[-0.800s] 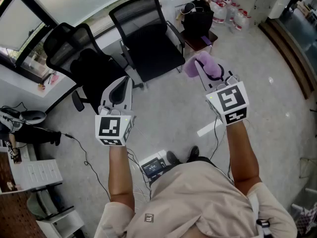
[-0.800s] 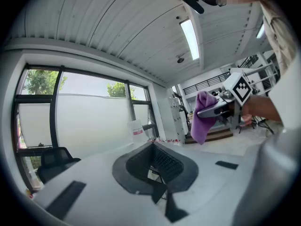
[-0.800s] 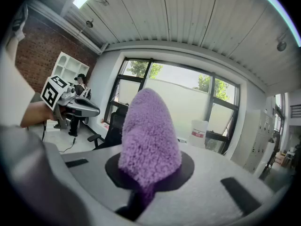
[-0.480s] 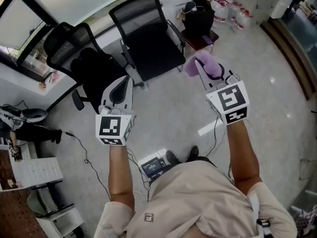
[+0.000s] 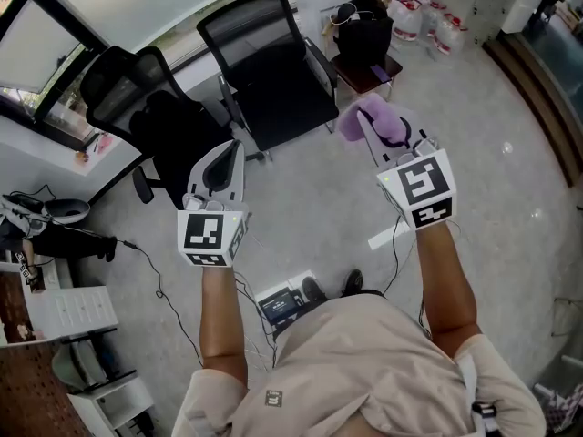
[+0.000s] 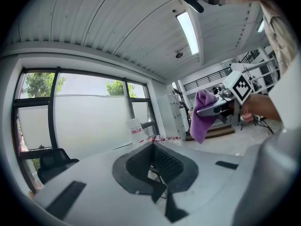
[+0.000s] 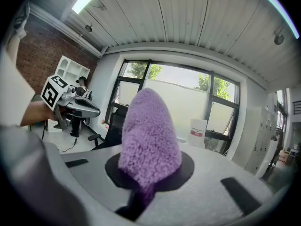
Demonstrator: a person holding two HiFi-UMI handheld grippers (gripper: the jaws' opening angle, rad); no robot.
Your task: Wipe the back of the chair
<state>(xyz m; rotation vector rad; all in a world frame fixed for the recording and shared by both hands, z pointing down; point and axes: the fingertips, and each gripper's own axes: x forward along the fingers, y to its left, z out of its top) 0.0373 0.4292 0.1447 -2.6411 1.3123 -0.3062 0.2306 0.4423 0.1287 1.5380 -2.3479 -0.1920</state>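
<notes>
Almost nothing has moved. Your head has shifted a touch, so the black mesh-backed office chair (image 5: pixel 271 66) now sits slightly further left in the head view. In the left gripper view, your right gripper (image 6: pixel 205 110) and its fluffy purple cloth (image 6: pixel 201 126) appear slightly higher.

We see an office: a black mesh-back chair (image 5: pixel 250 35) beside a black swivel chair (image 5: pixel 137 89) (tall windows (image 6: pixel 70 112) behind them).

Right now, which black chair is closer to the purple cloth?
The right-hand chair, beside the black bag; the other chair sits further left, by the window.
</notes>
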